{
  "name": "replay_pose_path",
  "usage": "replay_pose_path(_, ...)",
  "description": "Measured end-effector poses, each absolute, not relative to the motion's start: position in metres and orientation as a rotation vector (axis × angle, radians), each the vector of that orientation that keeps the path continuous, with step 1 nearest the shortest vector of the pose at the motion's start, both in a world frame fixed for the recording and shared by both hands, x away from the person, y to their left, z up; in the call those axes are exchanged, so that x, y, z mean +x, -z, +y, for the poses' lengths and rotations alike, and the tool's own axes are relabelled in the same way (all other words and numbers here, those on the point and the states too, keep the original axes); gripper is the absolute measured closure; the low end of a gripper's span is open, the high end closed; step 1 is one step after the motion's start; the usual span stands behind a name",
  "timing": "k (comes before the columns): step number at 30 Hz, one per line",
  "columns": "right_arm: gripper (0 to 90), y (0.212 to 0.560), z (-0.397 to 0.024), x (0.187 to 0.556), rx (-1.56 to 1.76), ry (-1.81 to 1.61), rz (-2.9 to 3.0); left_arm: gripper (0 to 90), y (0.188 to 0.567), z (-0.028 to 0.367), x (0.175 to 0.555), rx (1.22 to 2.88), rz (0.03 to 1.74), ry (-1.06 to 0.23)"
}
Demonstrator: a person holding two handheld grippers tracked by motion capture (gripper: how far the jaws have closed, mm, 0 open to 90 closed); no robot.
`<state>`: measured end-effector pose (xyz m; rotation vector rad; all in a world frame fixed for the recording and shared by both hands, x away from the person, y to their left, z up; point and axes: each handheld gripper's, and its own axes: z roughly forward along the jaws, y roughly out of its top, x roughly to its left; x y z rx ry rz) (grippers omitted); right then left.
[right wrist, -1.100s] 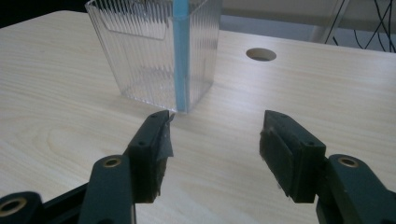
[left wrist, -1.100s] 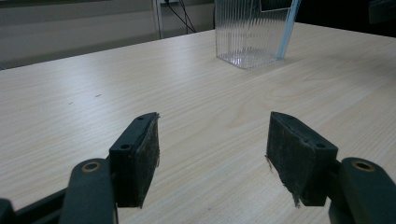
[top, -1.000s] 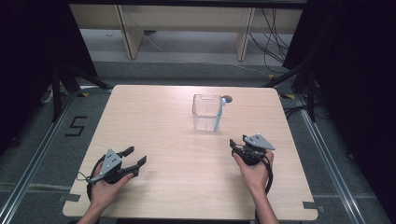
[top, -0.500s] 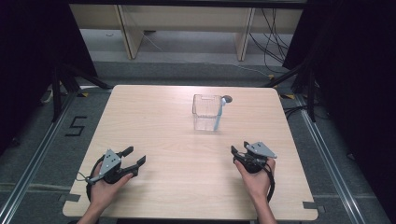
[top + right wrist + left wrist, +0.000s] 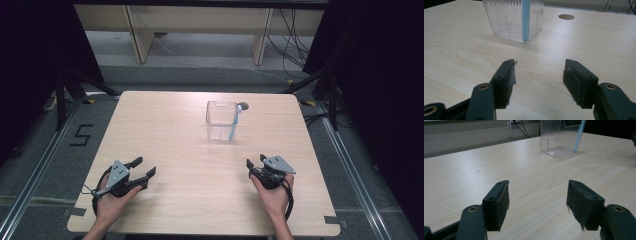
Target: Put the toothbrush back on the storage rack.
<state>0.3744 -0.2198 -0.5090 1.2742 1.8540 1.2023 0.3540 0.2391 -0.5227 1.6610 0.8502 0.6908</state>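
Left gripper (image 5: pixel 142 169) sits lower left of the high view on the table (image 5: pixel 165 125), jaws spread wide, nothing between them. Right gripper (image 5: pixel 254 167) lower right of the frame, jaws also apart and empty. Both held low near the table's near edge, well apart from each other. Clear ribbed plastic cup (image 5: pixel 221 120) stands upright upper centre of the table, far from both grippers, with a light blue straw (image 5: pixel 234 125) leaning at its right side. Small round hole (image 5: pixel 244 105) in the table just behind the cup.
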Motion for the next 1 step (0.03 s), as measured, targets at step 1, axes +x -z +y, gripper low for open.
replay_pose_path(1,42.9,0.5090,-0.2198,0.3744,1.274,-1.202,1.854,33.9,0.5227,0.2391,0.3540,1.661,0.850,-0.691)
